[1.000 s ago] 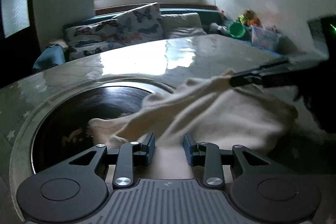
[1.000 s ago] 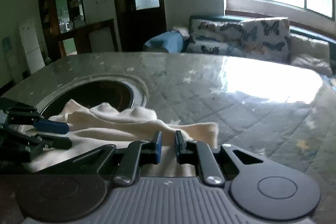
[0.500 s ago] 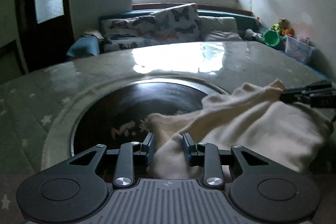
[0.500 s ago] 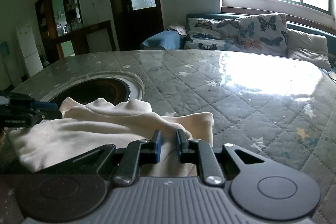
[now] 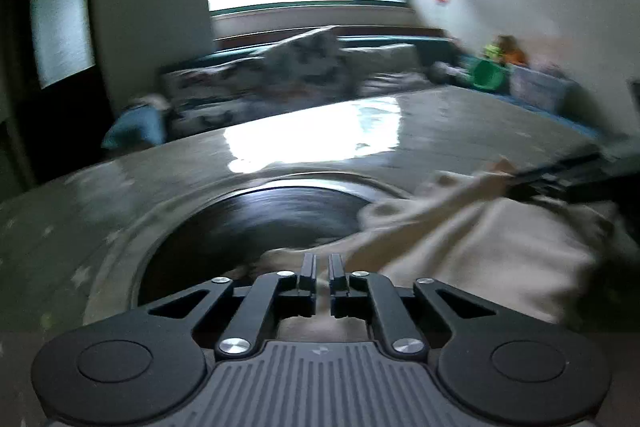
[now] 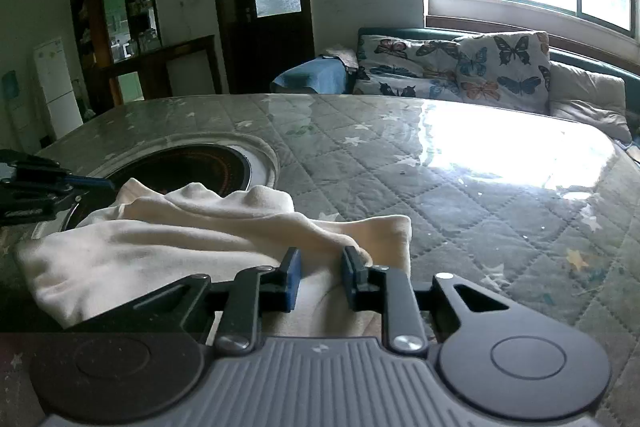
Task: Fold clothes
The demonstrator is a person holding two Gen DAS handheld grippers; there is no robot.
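Cream garment (image 6: 168, 247) lower centre: left gripper (image 5: 322, 269) closing on hem, right gripper (image 6: 320, 263) opening around fold; cloth may slip.

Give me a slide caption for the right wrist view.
Right gripper opening around a cream garment on the quilted table.

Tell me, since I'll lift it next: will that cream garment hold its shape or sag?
Probably sag: the cream garment lies rumpled in soft ridges. It looks light and thin, bunching between the right gripper fingers. It seems unlikely to slip.
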